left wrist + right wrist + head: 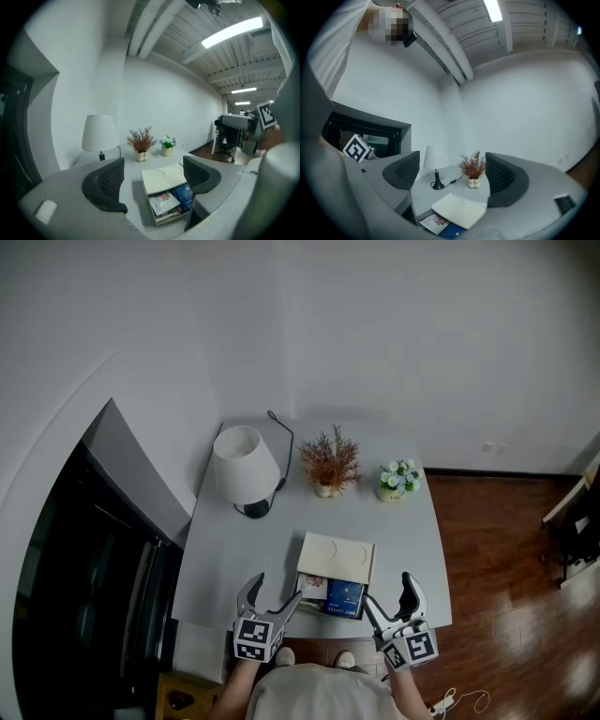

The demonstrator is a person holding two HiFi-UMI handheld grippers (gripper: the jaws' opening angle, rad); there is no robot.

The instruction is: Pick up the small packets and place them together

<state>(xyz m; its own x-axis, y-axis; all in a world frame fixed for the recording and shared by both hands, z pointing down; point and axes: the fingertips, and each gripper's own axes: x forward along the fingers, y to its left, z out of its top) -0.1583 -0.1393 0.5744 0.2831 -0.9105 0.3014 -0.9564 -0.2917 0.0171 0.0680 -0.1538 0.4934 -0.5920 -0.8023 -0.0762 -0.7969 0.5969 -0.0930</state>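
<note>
Two things matter here: a white packet [313, 586] with a picture on it and a blue packet [346, 598]. They lie side by side and touching, the white one on your left. Both sit at the uncovered near end of a flat cream box [336, 557], which rests at the front edge of the grey table [234, 559]. The box's cover hides whatever else is inside.

Your left gripper [272, 594] hangs just left of the box's near corner. Its jaws are spread wide and hold nothing, and the box and both packets show between them. Your right gripper [389, 598] hangs just right of the box, jaws likewise apart and empty.

Toward the far side of the table stand a lamp [246, 465], a dried plant [329, 460] and a small pot of flowers [397, 479], all well apart from the box.
</note>
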